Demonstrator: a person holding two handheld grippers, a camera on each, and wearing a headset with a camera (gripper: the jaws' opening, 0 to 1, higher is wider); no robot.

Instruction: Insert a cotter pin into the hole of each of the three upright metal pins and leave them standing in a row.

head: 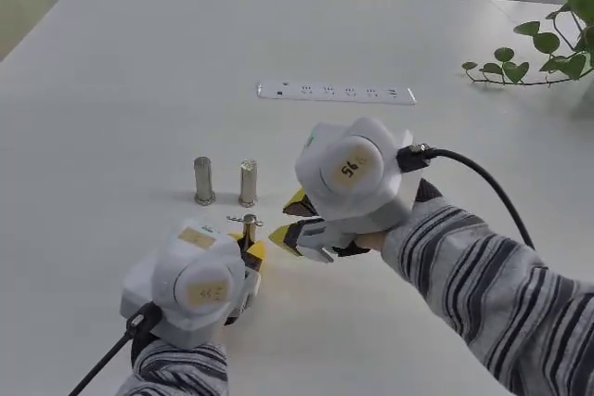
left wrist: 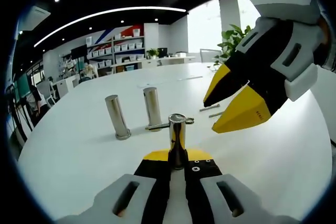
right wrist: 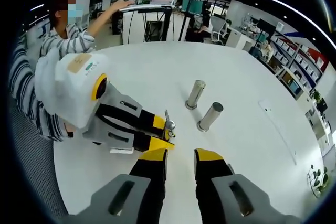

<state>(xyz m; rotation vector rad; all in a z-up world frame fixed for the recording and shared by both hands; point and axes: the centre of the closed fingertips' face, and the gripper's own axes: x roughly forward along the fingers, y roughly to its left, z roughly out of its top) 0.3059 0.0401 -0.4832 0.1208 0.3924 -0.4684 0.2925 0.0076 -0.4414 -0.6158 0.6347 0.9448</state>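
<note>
Two claws are working low over the white table point(head: 139, 90). Your left gripper point(head: 249, 248) is clamping the held metal pin point(left wrist: 177, 135) near its base, and your right gripper point(head: 290, 220) is hovering just to its right, jaws apart and empty. That pin is standing upright between the jaws, long axis vertical. Just beyond the left claw, one bare pin point(left wrist: 117, 116) and its neighbour point(left wrist: 153, 106) are waiting. The cotter pin point(left wrist: 157, 126) is lying crosswise, seemingly through the held pin's hole. If you are letting go on a tilt, the pin is risking a topple into the row; a brush from the right claw could drag the cotter out.
</note>
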